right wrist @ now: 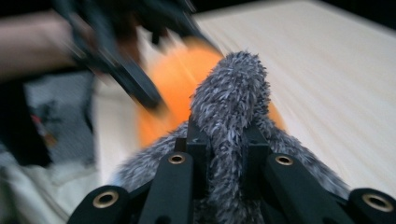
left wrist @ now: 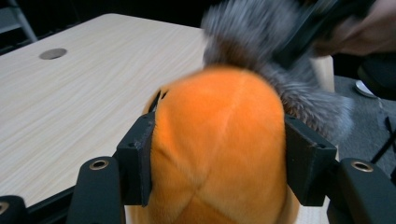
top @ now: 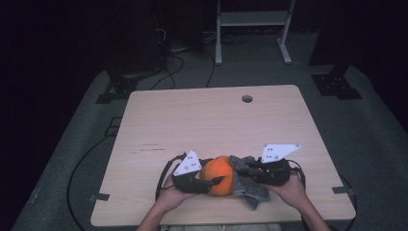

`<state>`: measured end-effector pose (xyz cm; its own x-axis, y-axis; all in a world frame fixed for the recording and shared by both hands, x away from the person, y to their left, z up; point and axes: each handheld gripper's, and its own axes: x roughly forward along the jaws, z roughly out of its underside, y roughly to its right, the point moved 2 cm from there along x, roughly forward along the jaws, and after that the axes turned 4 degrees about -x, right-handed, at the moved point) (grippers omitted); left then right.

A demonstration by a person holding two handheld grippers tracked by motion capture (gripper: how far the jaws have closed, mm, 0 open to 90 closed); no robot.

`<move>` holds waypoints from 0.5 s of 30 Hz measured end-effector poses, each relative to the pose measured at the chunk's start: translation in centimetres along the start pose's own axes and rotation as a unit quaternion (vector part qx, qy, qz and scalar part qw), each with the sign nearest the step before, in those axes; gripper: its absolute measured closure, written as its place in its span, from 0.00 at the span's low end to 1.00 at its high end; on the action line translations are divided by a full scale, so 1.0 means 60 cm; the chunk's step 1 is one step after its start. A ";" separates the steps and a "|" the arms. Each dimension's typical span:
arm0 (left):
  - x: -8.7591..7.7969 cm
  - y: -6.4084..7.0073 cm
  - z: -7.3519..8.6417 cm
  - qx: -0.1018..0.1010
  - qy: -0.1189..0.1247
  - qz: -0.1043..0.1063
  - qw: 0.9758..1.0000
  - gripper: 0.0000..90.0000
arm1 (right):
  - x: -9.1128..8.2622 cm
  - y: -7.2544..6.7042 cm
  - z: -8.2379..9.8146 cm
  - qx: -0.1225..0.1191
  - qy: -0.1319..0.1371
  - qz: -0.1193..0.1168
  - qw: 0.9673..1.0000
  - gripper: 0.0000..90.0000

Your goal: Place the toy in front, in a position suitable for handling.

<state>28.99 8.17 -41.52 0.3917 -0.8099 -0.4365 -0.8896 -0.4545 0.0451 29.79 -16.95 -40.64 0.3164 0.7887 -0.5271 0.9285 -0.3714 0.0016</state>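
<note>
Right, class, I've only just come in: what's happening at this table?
A person at a pale wooden table works with a hand-held tool in each hand. The left tool has its jaws pressed on either side of a round orange plush ball. The right tool is shut on a fold of fuzzy grey cloth. The two soft things sit touching each other near the table's front edge, between the person's hands. How the ball and the cloth are joined cannot be told.

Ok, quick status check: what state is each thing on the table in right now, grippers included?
Orange plush ball: squeezed between the left gripper's pads, at the table's near edge.
Grey furry cloth: pinched in a fold, draped against the ball.
Left gripper: shut on the ball.
Right gripper: shut on the cloth.
</note>
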 end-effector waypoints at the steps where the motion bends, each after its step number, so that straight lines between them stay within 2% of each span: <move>1: -0.001 -0.002 0.002 -0.001 -0.004 0.000 1.000 0.40 | 0.008 0.004 0.009 0.003 -0.019 0.005 1.000 0.86; 2: -0.001 -0.003 0.004 -0.003 -0.005 0.001 1.000 0.40 | 0.016 0.005 0.018 0.009 -0.030 0.003 1.000 0.86; 3: -0.002 -0.004 0.004 -0.004 -0.006 0.000 1.000 0.40 | 0.016 0.002 0.017 0.015 -0.019 -0.004 1.000 0.86; 4: -0.002 -0.004 0.003 -0.008 -0.003 -0.002 1.000 0.40 | 0.013 -0.001 0.011 0.011 -0.012 -0.004 1.000 0.86; 6: 0.003 0.000 0.004 -0.007 -0.003 -0.002 1.000 0.40 | 0.001 -0.013 -0.013 0.007 0.034 -0.027 0.999 0.86; 7: 0.005 0.002 0.004 -0.004 -0.004 -0.002 1.000 0.40 | 0.000 -0.017 -0.022 0.005 0.044 -0.031 0.999 0.86; 8: 0.006 0.004 0.003 -0.003 -0.005 -0.002 1.000 0.38 | 0.003 -0.019 -0.025 -0.001 0.042 -0.030 0.999 0.86; 10: 0.007 0.002 0.002 -0.002 -0.011 0.005 1.000 0.28 | 0.019 -0.018 -0.016 -0.007 0.018 -0.020 1.000 0.86; 12: 0.007 -0.005 0.007 -0.018 -0.008 0.033 0.999 0.20 | 0.027 -0.009 0.000 0.014 0.016 -0.031 0.999 0.86; 15: 0.007 -0.010 0.013 -0.027 0.004 0.052 0.998 0.18 | 0.022 -0.008 0.004 0.009 0.009 -0.018 1.000 0.86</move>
<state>29.53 8.40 -42.44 0.3004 -0.8563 -0.4201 -0.9115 -0.3875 0.1380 29.73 -15.87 -41.51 0.2865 0.8102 -0.5113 0.9357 -0.3513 -0.0323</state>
